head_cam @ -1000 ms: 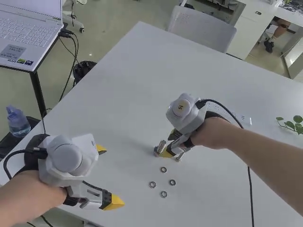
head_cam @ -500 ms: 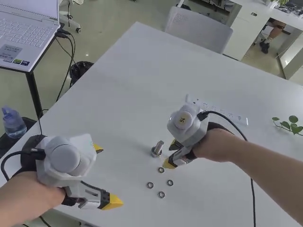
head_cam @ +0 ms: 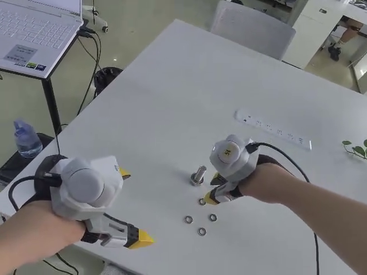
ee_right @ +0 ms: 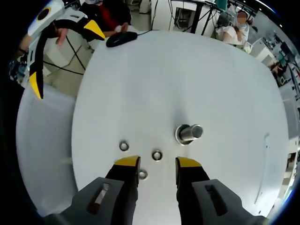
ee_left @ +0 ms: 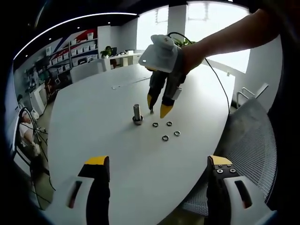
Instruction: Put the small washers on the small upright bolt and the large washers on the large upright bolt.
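Four small washers [head_cam: 202, 231] lay flat near the surface's [head_cam: 172, 86] near edge, just nearer than the upright bolt [head_cam: 198, 175] and directly below the right gripper [ee_right: 157, 161], its jaws slightly apart and empty, while the left gripper [ee_left: 158, 161], spread wide, hung well apart.

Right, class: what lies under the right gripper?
A washer lies flat on the white table, seen between the right gripper's open jaws. Anything beneath the jaws themselves is covered.
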